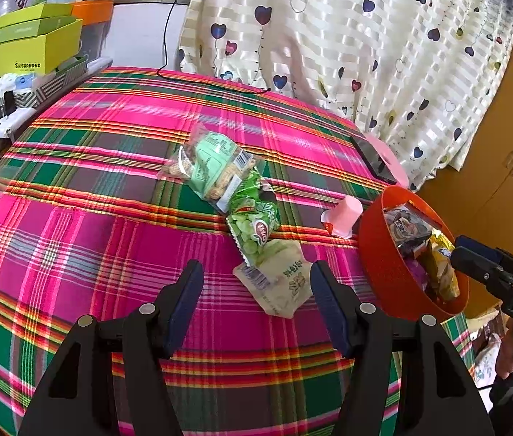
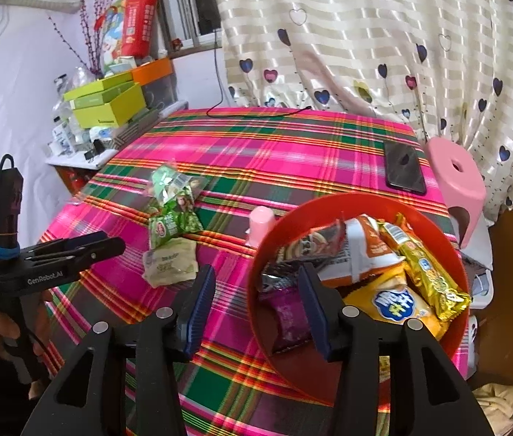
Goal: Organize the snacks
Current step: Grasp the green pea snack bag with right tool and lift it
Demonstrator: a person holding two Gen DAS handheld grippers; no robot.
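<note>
A red bowl (image 1: 383, 272) (image 2: 281, 363) holding several snack packets, yellow, orange and purple, stands at the right of the plaid table. My left gripper (image 1: 256, 272) (image 2: 112, 241) is open and hangs just above a pale green packet (image 1: 278, 283) (image 2: 171, 261), with nothing between its fingers. Behind that packet lie a green pea packet (image 1: 252, 229) (image 2: 172, 221) and a clear green packet (image 1: 209, 163) (image 2: 169, 181). My right gripper (image 2: 256, 272) (image 1: 460, 252) is open and straddles the bowl's left rim, with one finger over the purple packet (image 2: 289, 316). A pink cup (image 1: 343, 214) (image 2: 261, 225) lies beside the bowl.
A black phone (image 1: 374, 161) (image 2: 403, 167) lies at the table's far right edge, and a pink stool (image 2: 456, 178) stands beyond it. Yellow-green boxes (image 1: 31, 47) (image 2: 107, 105) are stacked on a side shelf at the left. A heart-print curtain (image 1: 365, 36) hangs behind.
</note>
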